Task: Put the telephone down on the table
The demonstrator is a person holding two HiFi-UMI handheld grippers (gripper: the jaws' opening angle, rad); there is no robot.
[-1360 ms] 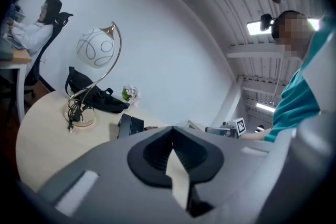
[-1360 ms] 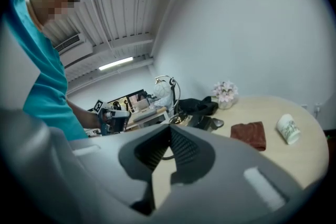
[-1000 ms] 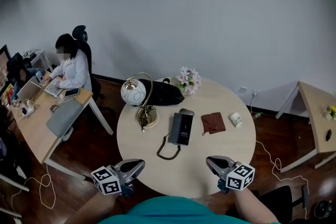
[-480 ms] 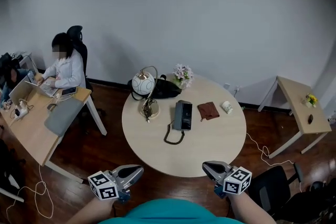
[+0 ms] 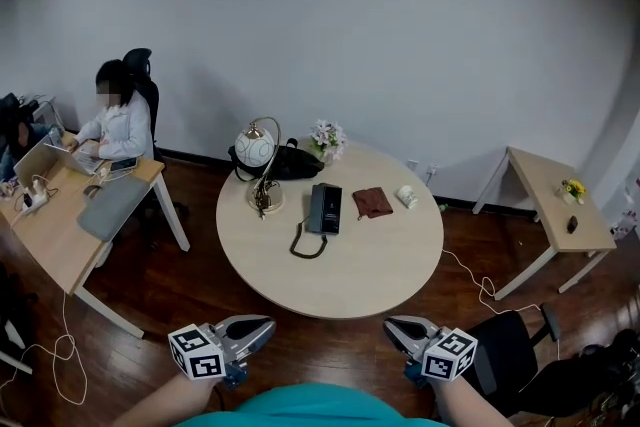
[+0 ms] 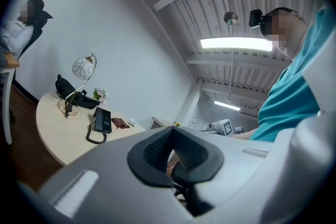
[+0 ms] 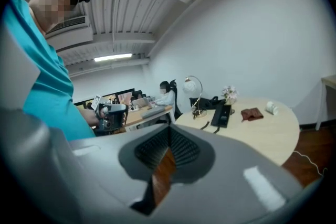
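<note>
As the left gripper (image 5: 262, 323) and right gripper (image 5: 392, 323) hang with fingers pressed together on nothing, apart from the round table (image 5: 370, 265), the telephone (image 5: 323, 209) lies on it between a lamp (image 5: 260, 170) and a brown cloth (image 5: 372, 202).

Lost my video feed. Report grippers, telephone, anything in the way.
Left gripper and right gripper shut, empty, off the table. Telephone lies on the round table. Lamp left of it, brown pouch right; nothing blocking.

The left gripper (image 5: 266, 324) sits at seven o'clock and the right gripper (image 5: 390, 323) at five. Both have jaws pressed together, empty, with tips angled toward twelve.
</note>
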